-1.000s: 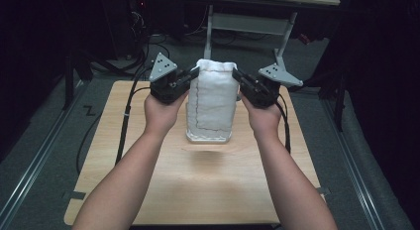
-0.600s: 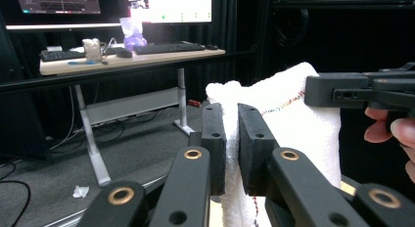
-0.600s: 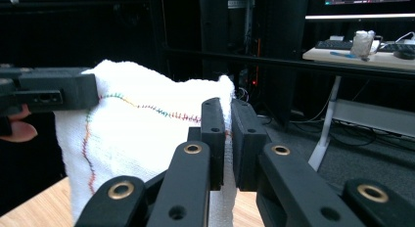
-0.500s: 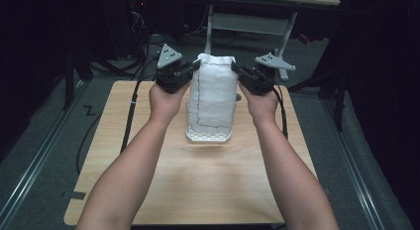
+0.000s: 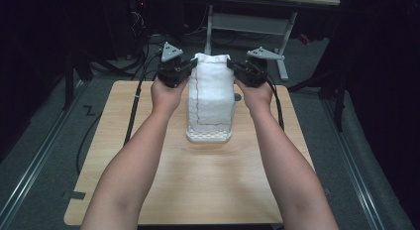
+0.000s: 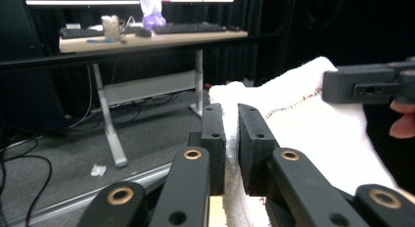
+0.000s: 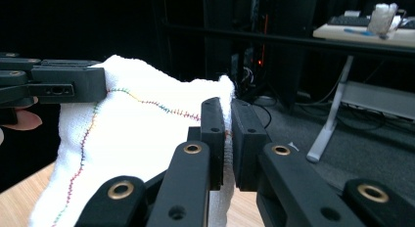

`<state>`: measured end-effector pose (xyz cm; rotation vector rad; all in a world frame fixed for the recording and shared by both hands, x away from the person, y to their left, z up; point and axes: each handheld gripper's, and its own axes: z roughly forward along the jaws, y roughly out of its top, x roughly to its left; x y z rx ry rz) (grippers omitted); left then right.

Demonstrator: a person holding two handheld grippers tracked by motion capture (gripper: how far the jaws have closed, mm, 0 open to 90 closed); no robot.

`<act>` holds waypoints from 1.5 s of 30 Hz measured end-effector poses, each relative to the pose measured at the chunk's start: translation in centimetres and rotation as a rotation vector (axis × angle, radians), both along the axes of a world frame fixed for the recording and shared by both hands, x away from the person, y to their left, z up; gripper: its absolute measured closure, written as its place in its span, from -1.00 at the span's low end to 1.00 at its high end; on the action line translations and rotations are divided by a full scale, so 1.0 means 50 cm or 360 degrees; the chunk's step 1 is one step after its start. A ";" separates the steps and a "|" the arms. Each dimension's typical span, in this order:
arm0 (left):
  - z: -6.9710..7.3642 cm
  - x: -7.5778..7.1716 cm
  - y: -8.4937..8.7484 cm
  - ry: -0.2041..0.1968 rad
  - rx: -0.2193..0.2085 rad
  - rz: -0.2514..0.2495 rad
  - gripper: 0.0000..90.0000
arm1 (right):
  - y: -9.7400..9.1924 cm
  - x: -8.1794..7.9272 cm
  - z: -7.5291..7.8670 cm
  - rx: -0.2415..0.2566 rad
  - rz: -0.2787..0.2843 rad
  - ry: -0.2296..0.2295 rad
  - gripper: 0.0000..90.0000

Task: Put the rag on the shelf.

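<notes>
A white towel (image 5: pixel 212 88) with a coloured stitched seam hangs stretched above a white perforated basket (image 5: pixel 208 135) at the middle of the wooden table (image 5: pixel 198 185). My left gripper (image 5: pixel 189 65) is shut on the towel's upper left corner, and my right gripper (image 5: pixel 232 65) is shut on its upper right corner. In the left gripper view the towel (image 6: pixel 293 119) runs up between the black jaws of the left gripper (image 6: pixel 231 139). The right gripper view shows the towel (image 7: pixel 142 134) pinched in the same way by the right gripper (image 7: pixel 228 134). The towel's lower end reaches into the basket.
Cables (image 5: pixel 133 106) trail from both grippers over the table's left and right sides. Behind the table stands a desk with a metal frame (image 5: pixel 247 24). Grey floor with rails (image 5: pixel 39 155) surrounds the table.
Both grippers have lifted the towel higher and a little farther away; it now hangs taller above the basket.
</notes>
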<state>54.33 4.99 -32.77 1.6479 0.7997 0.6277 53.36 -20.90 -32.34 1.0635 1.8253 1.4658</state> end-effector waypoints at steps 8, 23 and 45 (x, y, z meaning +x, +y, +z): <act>-0.050 0.036 -0.008 0.0154 0.0095 0.0000 0.82 | 0.002 0.035 -0.045 -0.0061 -0.0016 0.0115 0.89; -0.109 0.040 0.000 0.0325 0.0150 0.0011 0.49 | 0.005 0.055 -0.096 -0.0141 -0.0033 0.0262 0.54; -0.084 0.008 0.049 0.0250 0.0108 0.0105 0.28 | -0.029 0.016 -0.080 -0.0145 -0.0087 0.0195 0.33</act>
